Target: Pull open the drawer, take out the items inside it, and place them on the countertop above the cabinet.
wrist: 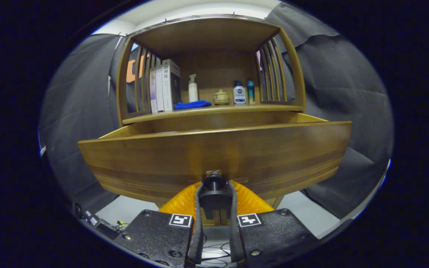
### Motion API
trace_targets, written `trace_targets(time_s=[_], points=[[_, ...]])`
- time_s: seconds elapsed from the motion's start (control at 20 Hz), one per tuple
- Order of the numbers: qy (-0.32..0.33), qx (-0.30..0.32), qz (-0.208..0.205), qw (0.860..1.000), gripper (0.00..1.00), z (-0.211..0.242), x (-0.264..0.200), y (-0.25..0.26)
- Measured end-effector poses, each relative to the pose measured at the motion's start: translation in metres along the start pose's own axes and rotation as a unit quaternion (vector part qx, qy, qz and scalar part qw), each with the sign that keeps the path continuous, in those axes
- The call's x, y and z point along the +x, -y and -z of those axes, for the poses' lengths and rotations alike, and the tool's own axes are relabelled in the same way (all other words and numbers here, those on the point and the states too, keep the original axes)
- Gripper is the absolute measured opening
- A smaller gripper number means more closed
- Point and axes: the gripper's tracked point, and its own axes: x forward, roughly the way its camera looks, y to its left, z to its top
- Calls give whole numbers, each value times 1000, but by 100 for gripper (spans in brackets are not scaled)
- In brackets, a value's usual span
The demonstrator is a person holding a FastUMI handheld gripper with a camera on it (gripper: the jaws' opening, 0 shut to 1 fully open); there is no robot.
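On the counter [214, 110] above the pulled-out drawer [214, 156] stand, left to right, books [166, 86], a pump bottle [193, 88], a blue cloth [192, 105], a small pot [221, 97] and two bottles [243, 92]; your gripper [214, 188] has its jaws clamped on the drawer's dark knob [213, 180].

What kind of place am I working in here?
Likely a staged home booth: a wooden cabinet draped round with black cloth, books and toiletry bottles on its countertop. Tongs grip the drawer knob.

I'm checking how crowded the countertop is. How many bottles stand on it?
3. A white pump bottle stands beside the books; a white bottle with a blue cap and a teal bottle stand right of the small pot. Others may hide behind the books.
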Motion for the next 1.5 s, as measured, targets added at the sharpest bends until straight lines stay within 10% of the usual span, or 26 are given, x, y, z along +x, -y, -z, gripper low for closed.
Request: trace_targets(time_s=[0.55,0.75,1.0,1.5], points=[[-47,3,-12,999,34,12,-22,-2],[-86,3,-20,996,52,13,-33,-4],[-91,-45,-65,993,99,-20,-61,-19],[-138,-50,-146,978,97,-113,-60,-48]])
